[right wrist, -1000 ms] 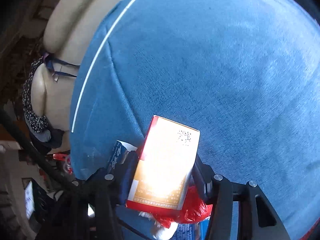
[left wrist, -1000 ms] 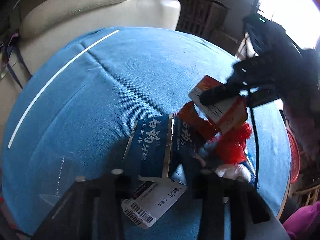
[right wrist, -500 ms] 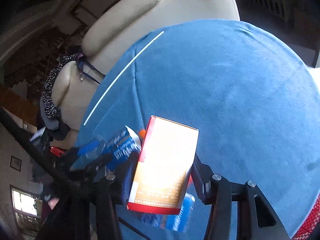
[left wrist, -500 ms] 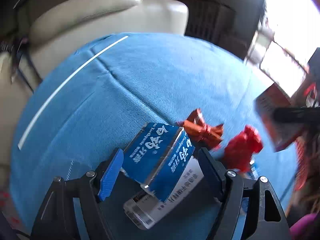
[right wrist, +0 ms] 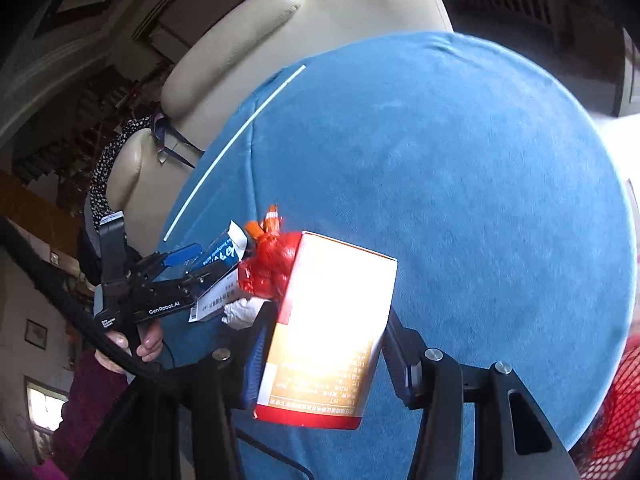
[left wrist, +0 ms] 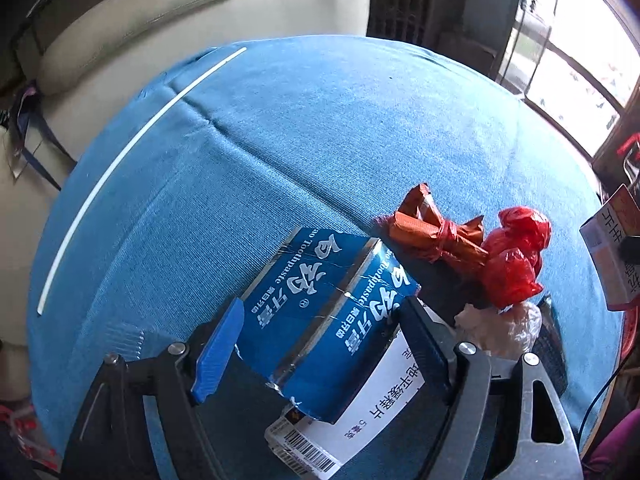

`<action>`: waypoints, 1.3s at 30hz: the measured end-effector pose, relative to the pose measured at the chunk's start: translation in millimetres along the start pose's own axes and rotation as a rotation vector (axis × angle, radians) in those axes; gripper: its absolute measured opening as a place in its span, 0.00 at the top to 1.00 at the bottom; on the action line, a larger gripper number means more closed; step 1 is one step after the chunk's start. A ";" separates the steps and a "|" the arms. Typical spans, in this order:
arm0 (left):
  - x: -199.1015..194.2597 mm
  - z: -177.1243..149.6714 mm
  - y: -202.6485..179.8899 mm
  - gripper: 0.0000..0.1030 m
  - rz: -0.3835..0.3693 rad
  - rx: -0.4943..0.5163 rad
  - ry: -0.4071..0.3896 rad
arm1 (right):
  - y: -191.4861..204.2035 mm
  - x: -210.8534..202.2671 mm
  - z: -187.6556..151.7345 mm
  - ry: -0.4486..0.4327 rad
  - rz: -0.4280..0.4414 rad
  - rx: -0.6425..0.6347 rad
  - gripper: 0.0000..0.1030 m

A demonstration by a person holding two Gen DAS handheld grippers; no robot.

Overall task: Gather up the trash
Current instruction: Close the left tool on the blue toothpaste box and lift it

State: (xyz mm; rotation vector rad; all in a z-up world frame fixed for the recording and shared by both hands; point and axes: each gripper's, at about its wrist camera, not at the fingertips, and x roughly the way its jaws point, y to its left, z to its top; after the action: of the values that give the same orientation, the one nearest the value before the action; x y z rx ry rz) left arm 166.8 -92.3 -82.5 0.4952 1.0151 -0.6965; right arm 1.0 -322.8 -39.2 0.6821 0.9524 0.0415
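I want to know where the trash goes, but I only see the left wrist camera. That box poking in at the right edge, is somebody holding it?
Observer: Yes. The right gripper is shut on that orange-and-white carton, one finger on each side.
Child: Is there a bin near it?
Observer: A red mesh basket shows just past the blue table edge, beside that gripper.
Child: Who holds my gripper?
Observer: A hand in a dark red sleeve grips the handle of the left gripper, whose fingers have just been opening around the toothpaste box.
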 end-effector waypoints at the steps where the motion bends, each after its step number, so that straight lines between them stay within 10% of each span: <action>1: -1.1 0.4 0.8 0.22 -0.002 0.005 0.003 | -1.4 0.2 -1.9 0.000 0.007 0.004 0.48; 9: -12.2 5.5 24.7 0.22 -0.001 -0.008 -0.018 | -11.0 2.0 -12.8 -0.003 0.006 0.018 0.48; 23: 7.6 2.8 56.1 0.19 -0.348 -0.167 0.036 | -11.0 20.9 -19.6 0.035 0.020 0.041 0.48; 28: -3.5 -7.6 20.0 0.19 -0.365 -0.088 0.023 | -11.3 24.4 -18.5 0.033 0.019 0.047 0.48; 39: -33.6 4.6 -39.0 0.19 -0.079 -0.025 -0.046 | -15.6 21.5 -19.7 0.007 0.012 0.052 0.48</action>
State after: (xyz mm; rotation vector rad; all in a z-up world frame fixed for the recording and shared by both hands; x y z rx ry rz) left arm 129.6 -112.3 -52.7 0.4175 1.0035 -0.7613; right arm -5.1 -318.0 -71.3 0.7359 0.9589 0.0295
